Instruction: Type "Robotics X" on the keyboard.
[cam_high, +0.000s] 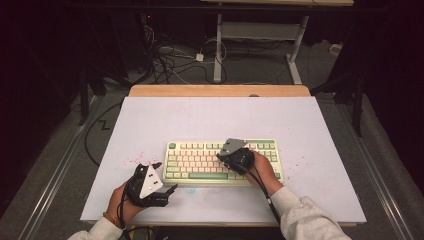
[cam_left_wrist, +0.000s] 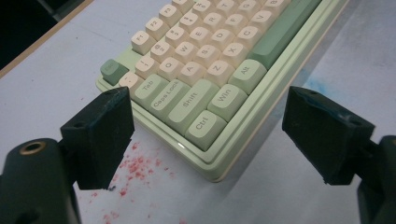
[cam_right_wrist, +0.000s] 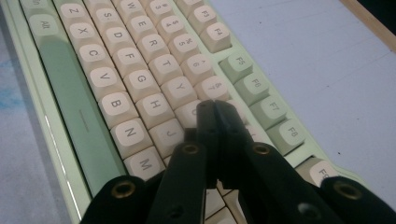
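A pale green keyboard (cam_high: 195, 162) with cream keys lies on the white table (cam_high: 210, 115). My left gripper (cam_high: 166, 176) rests just off its front left corner and is open. In the left gripper view the jaws of this gripper (cam_left_wrist: 208, 105) stand wide apart on either side of the Ctrl and Win corner of the keyboard (cam_left_wrist: 205, 51), with nothing between them. My right gripper (cam_high: 222, 156) hovers over the keyboard's middle, shut. In the right gripper view its closed tips (cam_right_wrist: 212, 106) point down at the keys (cam_right_wrist: 116, 70) just right of Y, near 7. Whether they touch a key I cannot tell.
Red specks (cam_high: 135, 160) stain the table left of the keyboard, and a faint blue smear (cam_high: 191, 191) lies in front of it. A wooden strip (cam_high: 220, 90) edges the table's far side. Beyond it are floor cables (cam_high: 170, 60) and another desk's white legs (cam_high: 217, 50).
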